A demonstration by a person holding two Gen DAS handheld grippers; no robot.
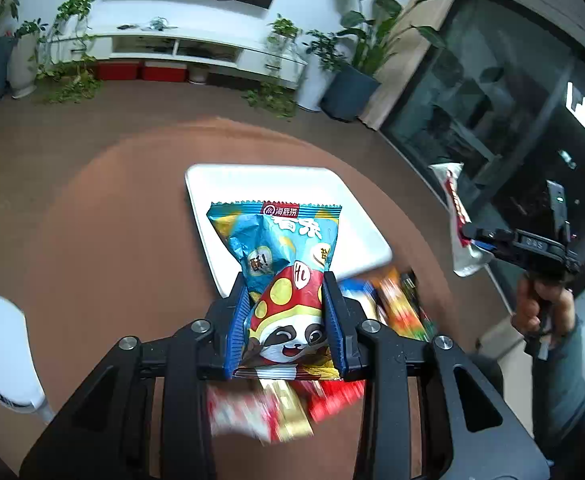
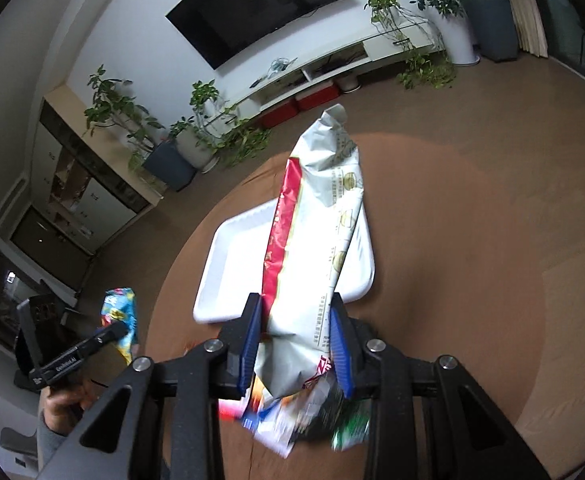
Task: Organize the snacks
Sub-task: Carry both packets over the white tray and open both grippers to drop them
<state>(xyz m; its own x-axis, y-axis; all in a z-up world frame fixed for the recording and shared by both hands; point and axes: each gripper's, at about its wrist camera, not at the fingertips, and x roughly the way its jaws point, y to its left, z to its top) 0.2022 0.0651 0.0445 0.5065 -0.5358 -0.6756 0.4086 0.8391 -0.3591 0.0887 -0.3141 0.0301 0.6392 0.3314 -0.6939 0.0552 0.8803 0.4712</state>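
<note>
Left wrist view: my left claw [image 1: 286, 312] pinches a blue panda snack bag [image 1: 280, 264] by its lower half, held clear of the round bench [image 1: 104, 220] and just short of the white tray [image 1: 356, 208], presumably its destination. My right claw [image 2: 296, 340] pinches a white-and-red snack bag [image 2: 316, 232] the same way, its top leaning over the tray's near rim. Remaining snacks [image 1: 276, 412] lie heaped on the near side of the tray. The tray looks empty, with bare bench all round its edges.
</note>
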